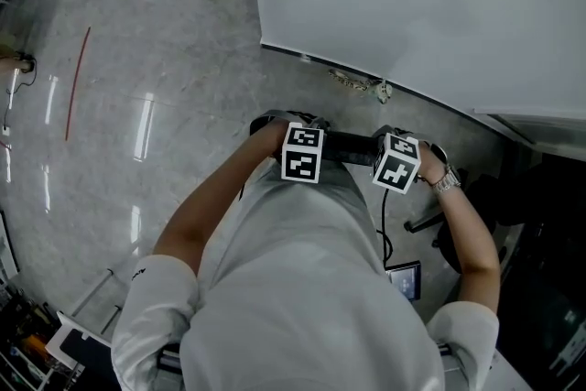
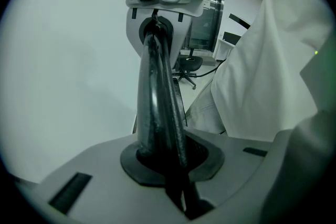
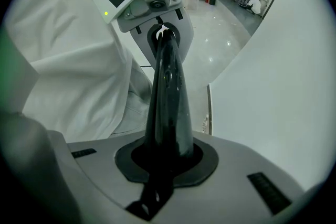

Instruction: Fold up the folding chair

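The left gripper (image 2: pixel 164 165) and right gripper (image 3: pixel 164 161) each clamp narrowly on the chair's black bar (image 1: pixel 346 146), which spans between them at 12 o'clock of the person (image 1: pixel 311 288). The rest of the chair is hidden. It is probably folded, with only setting it down left.

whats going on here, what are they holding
A person stands holding a black bar level in front of them, probably part of the folding chair. The left gripper is shut on one end and the right gripper on the other, so the two face each other along it. They are close to a white panel. The person's body hides whatever is below the bar, so I can't tell whether the chair is folded.
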